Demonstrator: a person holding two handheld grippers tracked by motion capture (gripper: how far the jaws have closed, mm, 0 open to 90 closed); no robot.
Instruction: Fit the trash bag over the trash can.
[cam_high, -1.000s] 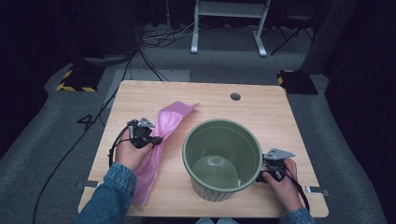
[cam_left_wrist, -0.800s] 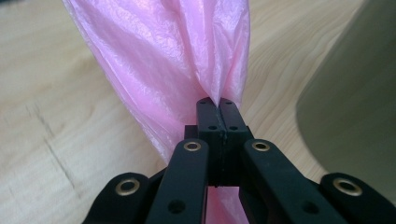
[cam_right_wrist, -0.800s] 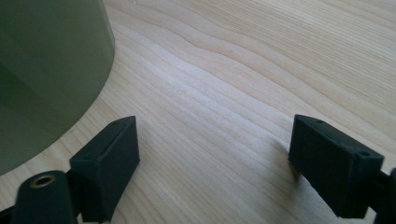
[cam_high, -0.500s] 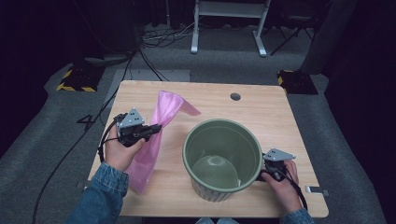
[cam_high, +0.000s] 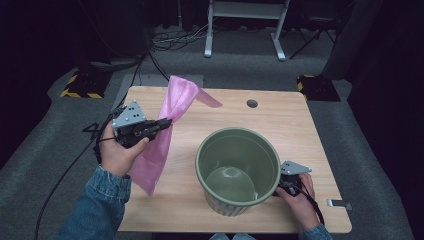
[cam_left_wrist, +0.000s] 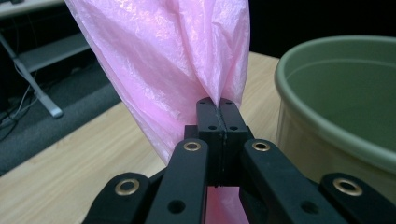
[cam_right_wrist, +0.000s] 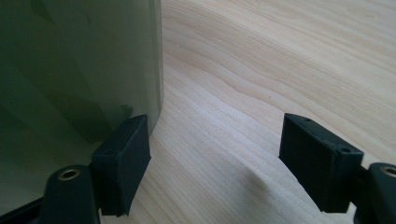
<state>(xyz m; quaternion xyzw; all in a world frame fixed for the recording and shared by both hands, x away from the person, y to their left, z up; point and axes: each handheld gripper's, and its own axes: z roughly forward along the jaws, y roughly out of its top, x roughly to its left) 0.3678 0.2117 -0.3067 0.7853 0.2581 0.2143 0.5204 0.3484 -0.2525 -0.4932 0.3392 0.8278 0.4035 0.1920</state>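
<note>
- The wooden bench (cam_high: 300, 130) carries everything, with a small dark round hole (cam_high: 252, 103) near its far edge
- A big green ribbed bucket (cam_high: 238, 170) stands upright on the near right part of the bench, open at the top, with nothing in it that I can see
- The pink plastic bag (cam_high: 167, 125) hangs in the air over the left side of the bench, left of the bucket and apart from it; its upper end flops over toward the far right, its lower end dangles down to near the bench top
- The left gripper (cam_high: 162, 122) is raised above the bench, its jaws pressed together and pinching a gathered fold of the bag; the left gripper view shows the film bunched right at the tips (cam_left_wrist: 219, 105)
- The right gripper (cam_right_wrist: 219, 154) sits low at the near right foot of the bucket, jaws spread and just now narrowing slightly, bare bench between them; one pad (cam_right_wrist: 123, 158) lies against the bucket wall
</note>
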